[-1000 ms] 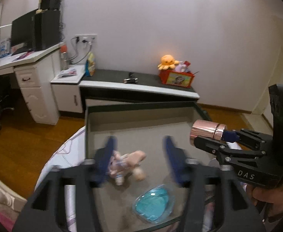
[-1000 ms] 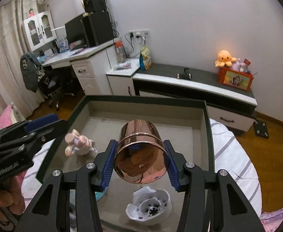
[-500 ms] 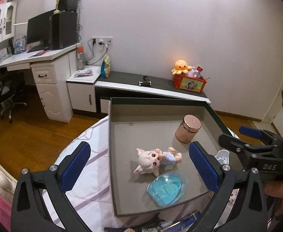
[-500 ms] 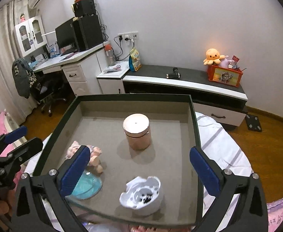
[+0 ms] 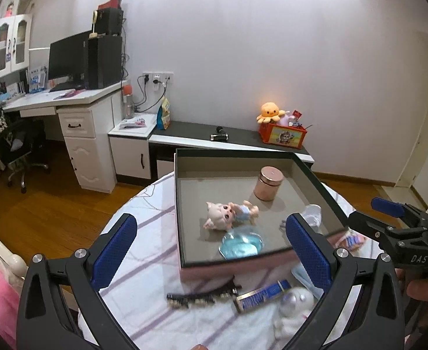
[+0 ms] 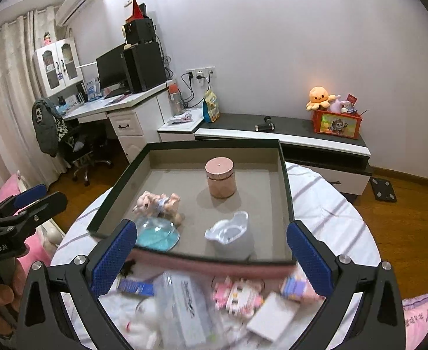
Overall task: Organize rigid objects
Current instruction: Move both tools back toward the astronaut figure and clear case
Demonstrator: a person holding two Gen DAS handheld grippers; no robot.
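1. Tray [image 6: 284, 192]: the large dark-rimmed tray rests on the striped round bed cover [image 6: 330, 213]. It already holds four items, so the task appears to be roughly half done.
2. Items stowed in the tray:
   - rose-gold canister [image 6: 220, 178], upright, at 12 o'clock of the tray floor;
   - doll [image 6: 158, 204], lying on its side at 9 o'clock;
   - white cup-shaped part [image 6: 228, 233], at 6 o'clock;
   - blue translucent dish [image 6: 155, 234], at 7 o'clock, touching the doll.
3. Items still outside, on the cover just beside the tray's near wall: clear packet [image 6: 184, 300], pink block toy [image 6: 237, 294], white card [image 6: 272, 318], white plush figure [image 5: 295, 306], blue tube [image 5: 260, 291], dark hair clip [image 5: 196, 297]. These are blurred; their exact type cannot be confirmed.
4. Right gripper [image 6: 211, 250]: jaws spread fully apart, nothing between them. The canister stands at 12 o'clock from the claw, well apart. The unsorted pile lies directly beneath, at 6 o'clock.
5. Left gripper [image 5: 211, 245]: jaws spread fully apart, empty. The doll lies at 12 o'clock, the hair clip at 6 o'clock.
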